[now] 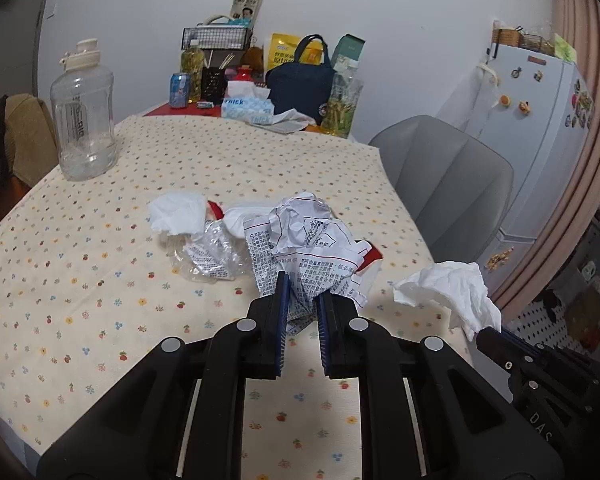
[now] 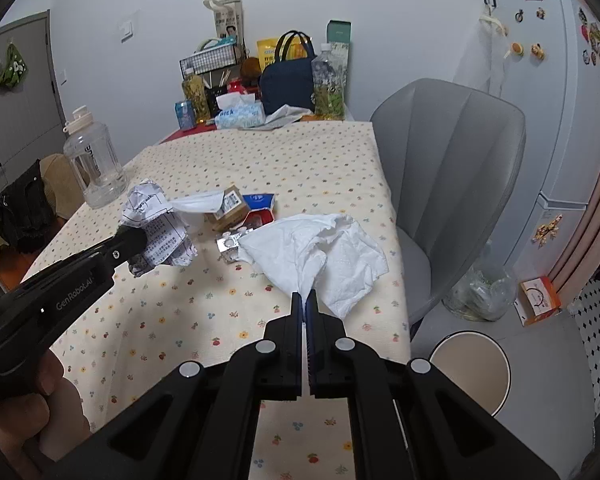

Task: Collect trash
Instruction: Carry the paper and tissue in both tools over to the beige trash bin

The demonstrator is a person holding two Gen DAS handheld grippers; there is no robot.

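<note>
My left gripper (image 1: 303, 289) is shut on a crumpled printed paper (image 1: 308, 240) and holds it above the table; it also shows in the right wrist view (image 2: 156, 228) at the left. My right gripper (image 2: 305, 298) is shut on a white tissue (image 2: 320, 252), which also shows in the left wrist view (image 1: 452, 292) at the right. More trash lies mid-table: a white tissue (image 1: 176, 212), clear plastic wrap (image 1: 208, 256), a small cardboard box (image 2: 230, 208), a blue-and-red packet (image 2: 260, 210) and a foil blister (image 2: 230, 246).
A round bin (image 2: 470, 376) stands on the floor right of the table. A grey chair (image 2: 448, 168) sits at the table's right edge. A clear water jug (image 1: 84, 116) stands at the left. Bottles, a tissue box (image 1: 246, 109) and a dark bag (image 1: 300, 84) crowd the far end.
</note>
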